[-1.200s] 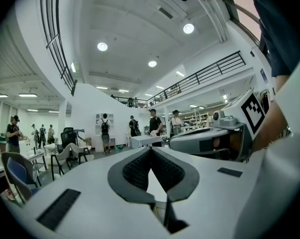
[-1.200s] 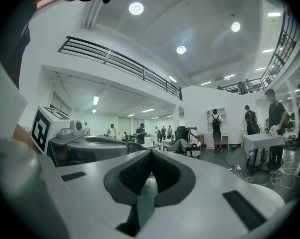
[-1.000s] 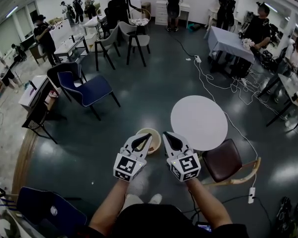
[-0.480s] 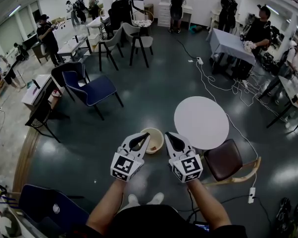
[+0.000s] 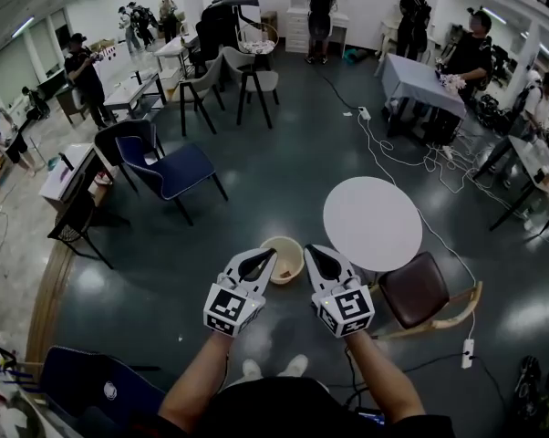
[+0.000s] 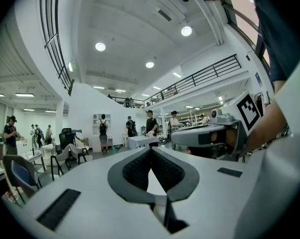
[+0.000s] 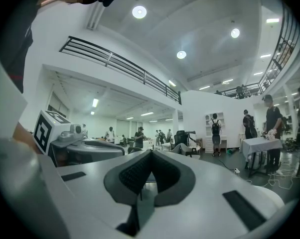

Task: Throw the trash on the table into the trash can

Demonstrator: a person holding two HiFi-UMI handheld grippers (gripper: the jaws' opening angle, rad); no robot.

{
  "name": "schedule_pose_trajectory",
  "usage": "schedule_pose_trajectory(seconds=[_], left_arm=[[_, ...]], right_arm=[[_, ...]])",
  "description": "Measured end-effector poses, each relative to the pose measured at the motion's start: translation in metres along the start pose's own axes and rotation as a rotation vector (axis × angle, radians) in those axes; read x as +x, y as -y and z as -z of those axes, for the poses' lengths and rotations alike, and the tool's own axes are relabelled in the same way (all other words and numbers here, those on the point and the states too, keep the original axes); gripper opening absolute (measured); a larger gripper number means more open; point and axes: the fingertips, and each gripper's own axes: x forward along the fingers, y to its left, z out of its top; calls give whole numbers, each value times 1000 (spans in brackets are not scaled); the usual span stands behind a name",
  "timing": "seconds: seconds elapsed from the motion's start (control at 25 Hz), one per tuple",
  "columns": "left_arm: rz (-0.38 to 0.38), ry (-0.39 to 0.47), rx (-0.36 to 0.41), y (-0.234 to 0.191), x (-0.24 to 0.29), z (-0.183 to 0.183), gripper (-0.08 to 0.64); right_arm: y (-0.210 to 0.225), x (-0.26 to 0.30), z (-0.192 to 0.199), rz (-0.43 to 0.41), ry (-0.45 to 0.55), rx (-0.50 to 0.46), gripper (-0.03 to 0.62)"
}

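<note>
Can (image 5: 284,239) stands on the floor just ahead of both grippers, in the gap between their tips as the head view has it. Its rim meets the tip of the left gripper (image 5: 267,255) in that picture, and the right gripper (image 5: 311,249) ends just beside its other edge. Both grippers point level; whether their tips hang over the can's mouth or short of it cannot be told from above. Table (image 5: 372,224), round and white, lies ahead and to the right, past the right gripper, so the right hand is the nearer to it and the can lies between it and the left. Can and table are both round, so neither offers a long axis to line up with. Fingers (image 6: 135,169) of the left gripper meet at their tips with nothing clamped there; a pale patch shows through the hollow behind the tips, and I take it for something beyond the gripper. Fingers (image 7: 134,174) of the right gripper are likewise brought together, with only grey floor showing through. No trash shows on the table, which looks plain white from edge to edge, though a small scrap might be lost at this range. What lies in the can cannot be made out. I judge the table may already be rid of its trash, yet nothing here proves the can received it
</note>
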Motion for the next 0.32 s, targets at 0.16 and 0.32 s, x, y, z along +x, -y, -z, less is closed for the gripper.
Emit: schedule_pose_trajectory(seconds=[0.16, 0.32], left_arm=[[8, 6, 3, -2, -3, -12, 15], [28, 20, -33, -1, -10, -20, 15]], right_arm=[[-5, 1, -9, 6, 5, -4, 17], [-13, -1, -16, 10, 0, -2, 17]])
